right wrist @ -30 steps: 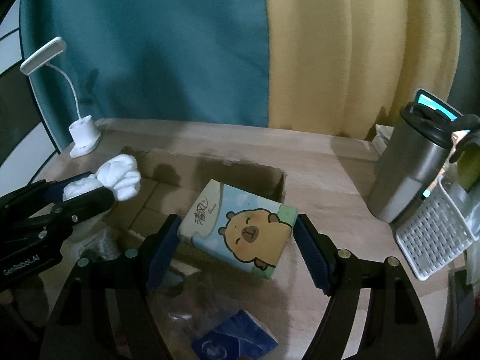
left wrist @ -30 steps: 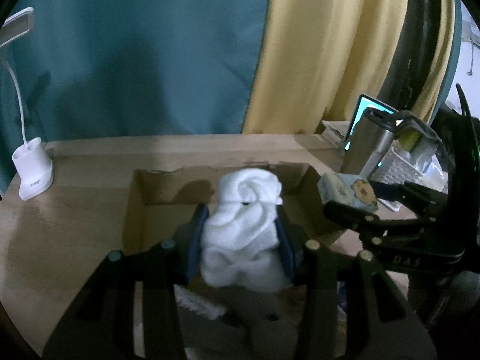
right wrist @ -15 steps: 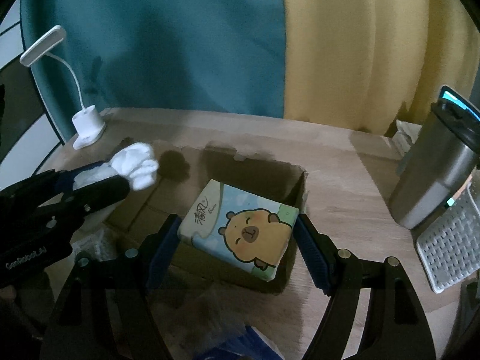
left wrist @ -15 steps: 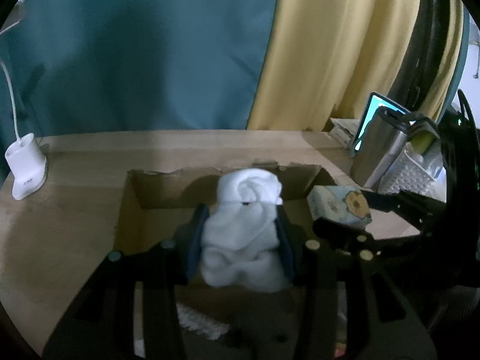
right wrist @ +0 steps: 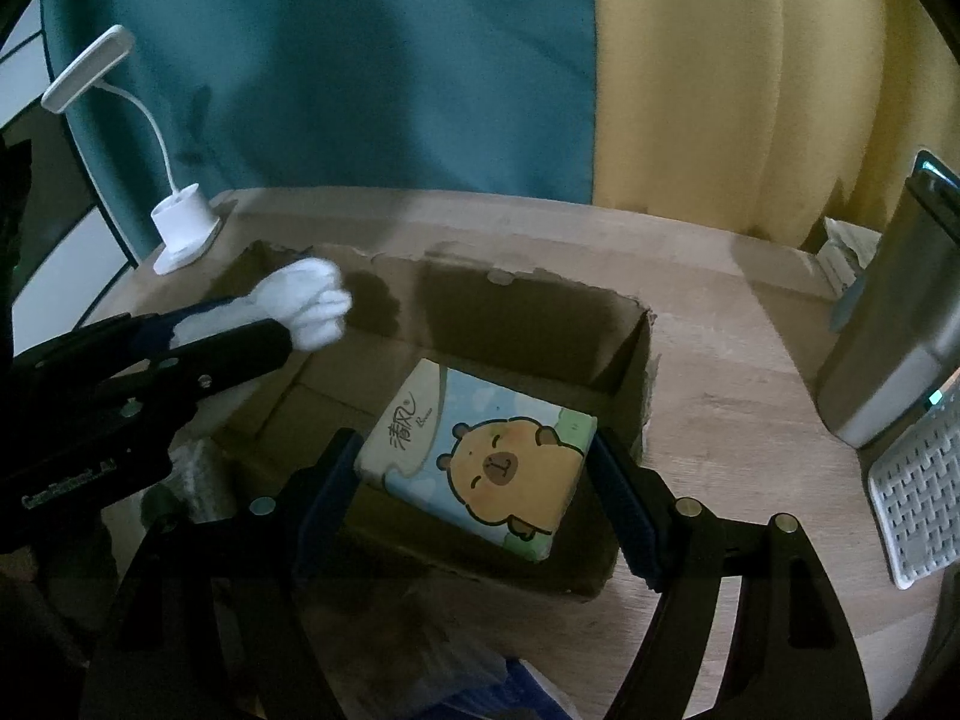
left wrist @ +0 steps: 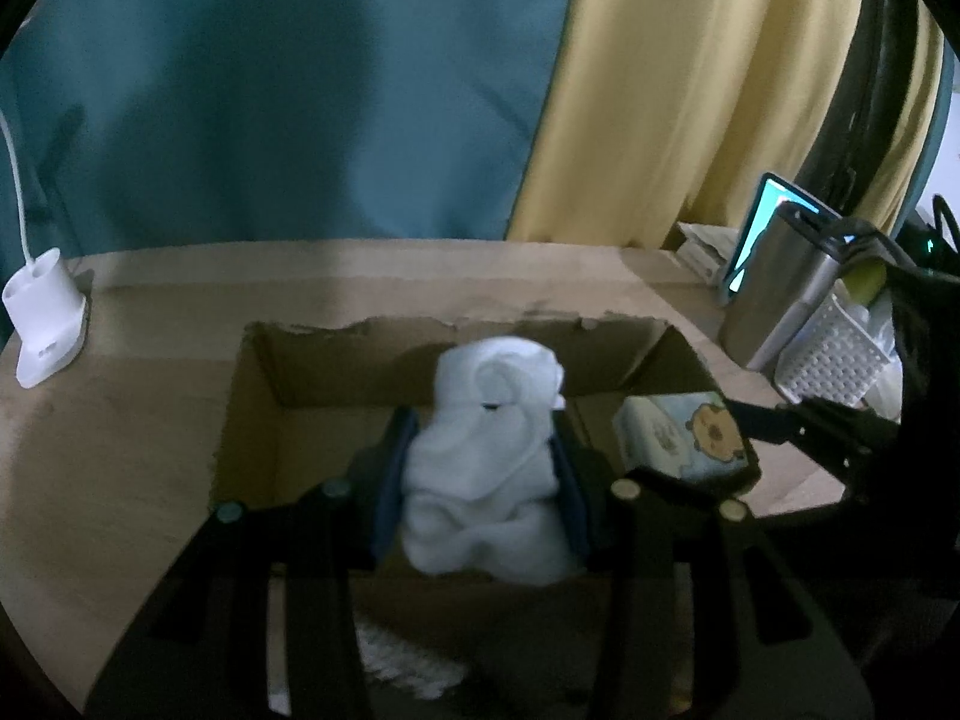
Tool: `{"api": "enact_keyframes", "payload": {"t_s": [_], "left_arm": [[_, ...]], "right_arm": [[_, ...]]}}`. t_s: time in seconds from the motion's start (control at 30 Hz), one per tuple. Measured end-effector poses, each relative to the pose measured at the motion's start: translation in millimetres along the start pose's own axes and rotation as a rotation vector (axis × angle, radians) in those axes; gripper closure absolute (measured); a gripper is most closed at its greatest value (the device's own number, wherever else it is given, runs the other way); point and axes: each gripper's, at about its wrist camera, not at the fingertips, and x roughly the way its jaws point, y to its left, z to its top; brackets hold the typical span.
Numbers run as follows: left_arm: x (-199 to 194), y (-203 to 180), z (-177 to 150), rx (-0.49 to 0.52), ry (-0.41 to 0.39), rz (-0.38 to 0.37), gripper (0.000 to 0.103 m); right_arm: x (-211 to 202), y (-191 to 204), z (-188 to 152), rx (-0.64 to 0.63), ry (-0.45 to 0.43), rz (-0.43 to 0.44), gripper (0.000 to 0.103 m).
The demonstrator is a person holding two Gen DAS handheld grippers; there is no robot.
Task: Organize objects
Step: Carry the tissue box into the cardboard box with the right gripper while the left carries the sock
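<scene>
both your loads have come down over the box. left tool stays clamped on the sock, right tool on the tissue pack; release looks close.

Counts: 2 grippers, left gripper and right gripper. 1 cardboard box, open top. 1 white rolled cloth. 1 tissue pack with cartoon capybara print. 1 white desk lamp. 1 steel tumbler. 1 white perforated basket. 1 lit screen behind the tumbler. 2 curtains: 1 teal curtain, 1 yellow curtain. 1 wooden surface. Blurry items at the bottom edge of both views, uncountable.
</scene>
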Motion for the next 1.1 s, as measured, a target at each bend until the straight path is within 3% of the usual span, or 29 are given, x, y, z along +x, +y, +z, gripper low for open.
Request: {"api": "enact_keyframes", "payload": {"t_s": [0.17,0.6,1.1], "left_arm": [[1.1,2.7,-0.2,-0.005,0.004,0.001,0.059],[8.5,-4.3,1.1,-0.008,0.009,0.011,0.058],[33.9,-30.6,3.2,0.000,0.074,0.003,0.056]], "right_arm": [[-0.7,1.3,-1.4,-0.003,0.004,0.011,0.017],[-25.7,-9.9,0.5,0.032,-0.077,-0.033,0.017],[-31.4,-42.9,-10.5,0.100,-0.075,-0.078,0.017]]}}
